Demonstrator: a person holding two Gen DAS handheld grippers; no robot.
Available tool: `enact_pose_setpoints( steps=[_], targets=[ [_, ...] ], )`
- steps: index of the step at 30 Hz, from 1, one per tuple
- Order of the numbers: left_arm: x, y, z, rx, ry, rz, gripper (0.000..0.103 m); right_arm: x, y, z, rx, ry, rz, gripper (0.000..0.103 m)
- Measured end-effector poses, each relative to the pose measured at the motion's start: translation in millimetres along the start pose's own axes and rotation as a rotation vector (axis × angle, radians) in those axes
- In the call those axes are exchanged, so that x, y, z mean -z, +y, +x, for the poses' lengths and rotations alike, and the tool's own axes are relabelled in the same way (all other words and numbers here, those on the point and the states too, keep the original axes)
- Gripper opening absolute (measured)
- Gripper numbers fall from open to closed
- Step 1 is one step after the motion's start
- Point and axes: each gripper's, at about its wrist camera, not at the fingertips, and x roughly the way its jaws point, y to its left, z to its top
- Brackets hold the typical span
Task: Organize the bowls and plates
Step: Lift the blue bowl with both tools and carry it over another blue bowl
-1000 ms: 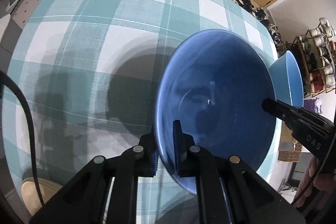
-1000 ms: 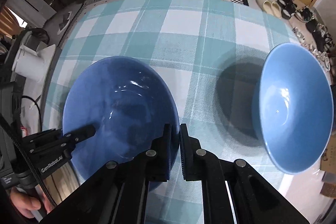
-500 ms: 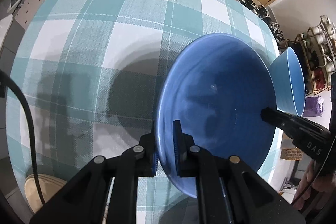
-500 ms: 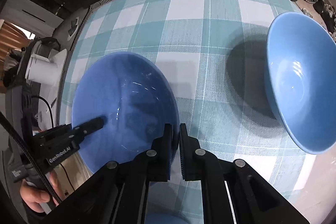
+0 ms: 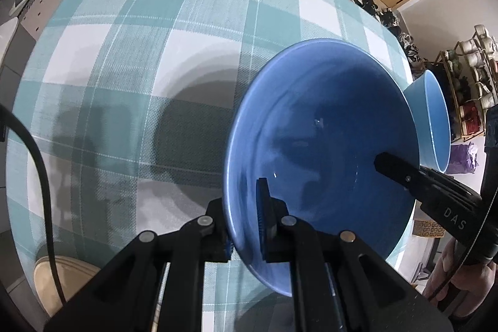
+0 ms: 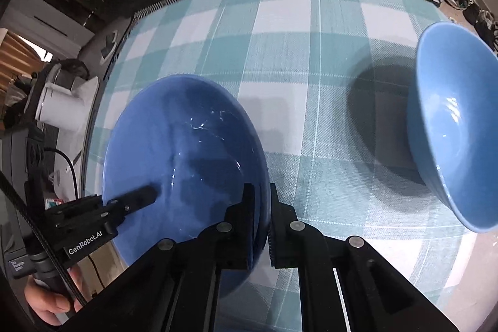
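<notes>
Both claws clamped on dark blue bowl rim
Left gripper reads "GenRobot.AI", right gripper "DAS"; light blue bowl sits right of right claw.

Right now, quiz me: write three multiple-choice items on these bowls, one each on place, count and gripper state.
1. Where is the light blue bowl relative to the dark blue bowl in the right wrist view?
A. To its right
B. Inside it
C. Under it

2. How many bowls show?
A. One
B. Two
C. Four

3. What does the left gripper do?
A. Hangs open over the tablecloth
B. Clamps the dark blue bowl's rim
C. Holds a plate

Key: 1 A, it stands apart at the right edge. 2 B, one dark, one light. 3 B, fingers pinch the rim; the right gripper pinches the opposite rim.
</notes>
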Motion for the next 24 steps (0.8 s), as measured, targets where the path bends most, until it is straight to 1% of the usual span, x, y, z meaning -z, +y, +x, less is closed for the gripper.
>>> enact_pose_setpoints(
  steps=[3, 6, 10, 15, 21, 24],
  targets=[
    [4.4, -3.5, -7.2, -0.004, -0.007, 0.016, 0.009, 2.4, -0.3, -6.9, -0.005, -0.005, 0.008, 0.006],
    [7.8, -3.7, -13.4, 0.010, -0.008, 0.011, 0.009, 7.1, 3.4, -16.8, 0.000, -0.020, -0.001, 0.006],
    [11.7, -7.9, -26.1, 0.006, -0.017, 0.016, 0.009, 15.4, 9.4, -33.0, 0.007, -0.020, -0.004, 0.006],
    [28.1, -21.6, -51.4, -0.040, -0.044, 0.060, 0.009, 31.5, 17.5, -60.7, 0.004, -0.034, -0.015, 0.006],
    [51.1, -25.6, -76.4, -0.003, -0.050, 0.045, 0.009, 63.5, 25.8, -96.4, 0.010, -0.051, -0.004, 0.006],
    [70.8, -30.9, -89.4, 0.015, -0.051, 0.047, 0.009, 84.5, 26.6, -114.4, 0.010, -0.063, 0.004, 0.006]
  ],
)
